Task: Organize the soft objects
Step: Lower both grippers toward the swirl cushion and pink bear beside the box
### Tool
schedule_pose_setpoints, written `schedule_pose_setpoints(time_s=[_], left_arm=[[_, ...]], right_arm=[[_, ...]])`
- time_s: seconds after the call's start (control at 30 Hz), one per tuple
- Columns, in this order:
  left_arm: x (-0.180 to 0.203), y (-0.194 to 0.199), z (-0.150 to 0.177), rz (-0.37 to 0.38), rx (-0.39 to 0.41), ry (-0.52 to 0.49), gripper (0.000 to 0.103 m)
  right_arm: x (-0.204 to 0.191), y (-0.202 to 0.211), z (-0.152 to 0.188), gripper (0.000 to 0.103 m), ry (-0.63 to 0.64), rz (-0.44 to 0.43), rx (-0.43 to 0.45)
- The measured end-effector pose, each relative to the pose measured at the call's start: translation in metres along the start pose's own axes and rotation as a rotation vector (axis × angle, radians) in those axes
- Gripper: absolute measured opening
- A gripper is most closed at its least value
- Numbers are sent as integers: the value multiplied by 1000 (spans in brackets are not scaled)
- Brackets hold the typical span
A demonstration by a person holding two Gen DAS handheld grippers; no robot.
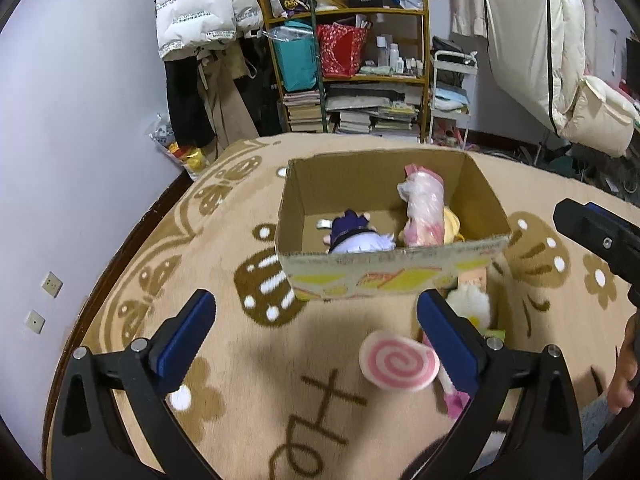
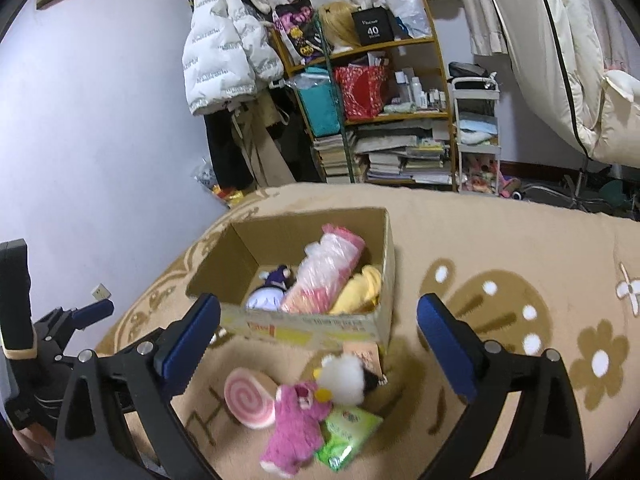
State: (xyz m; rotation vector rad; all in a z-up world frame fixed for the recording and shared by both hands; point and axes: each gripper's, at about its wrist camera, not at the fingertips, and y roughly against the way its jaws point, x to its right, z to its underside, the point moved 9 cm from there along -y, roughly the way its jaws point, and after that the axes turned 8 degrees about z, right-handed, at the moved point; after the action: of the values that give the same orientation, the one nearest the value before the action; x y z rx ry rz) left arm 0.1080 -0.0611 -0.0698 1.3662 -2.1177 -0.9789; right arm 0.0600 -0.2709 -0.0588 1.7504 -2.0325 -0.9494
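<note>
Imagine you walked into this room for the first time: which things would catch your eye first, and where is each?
The open cardboard box in the middle of the tan patterned blanket stands out, with a plastic-wrapped pink plush lying inside beside a purple-hatted doll. In front of the box lie a pink swirl cushion, a magenta plush bear and a white fluffy toy. Behind, a crowded wooden shelf stands against the wall.

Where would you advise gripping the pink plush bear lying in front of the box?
Probably across the pink plush bear's torso, coming from above with the right gripper. It lies flat on the blanket, and its narrow middle is clear of the swirl cushion and green packet.
</note>
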Motion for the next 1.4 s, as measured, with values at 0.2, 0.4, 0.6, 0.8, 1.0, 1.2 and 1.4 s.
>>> schedule_pose_setpoints(time_s=[0.2, 0.4, 0.6, 0.8, 1.0, 1.2, 1.4], left_arm=[[7, 2, 16, 5, -42, -19, 100], [12, -2, 26, 7, -79, -41, 100], [15, -12, 35, 8, -114, -54, 100], [19, -28, 45, 11, -162, -75, 100], [21, -39, 51, 3, -174, -80, 100], [26, -52, 57, 20, -207, -96, 100], [35, -63, 63, 50, -237, -105, 100]], right_arm=[[5, 6, 16, 103, -17, -1, -43], [5, 5, 29, 103, -17, -14, -80], [0, -5, 39, 103, -8, -21, -128], [-4, -23, 53, 103, 6, -24, -187], [-7, -41, 65, 103, 6, -25, -242], [-8, -61, 77, 103, 4, -22, -297], [-10, -74, 85, 102, -7, -40, -340]])
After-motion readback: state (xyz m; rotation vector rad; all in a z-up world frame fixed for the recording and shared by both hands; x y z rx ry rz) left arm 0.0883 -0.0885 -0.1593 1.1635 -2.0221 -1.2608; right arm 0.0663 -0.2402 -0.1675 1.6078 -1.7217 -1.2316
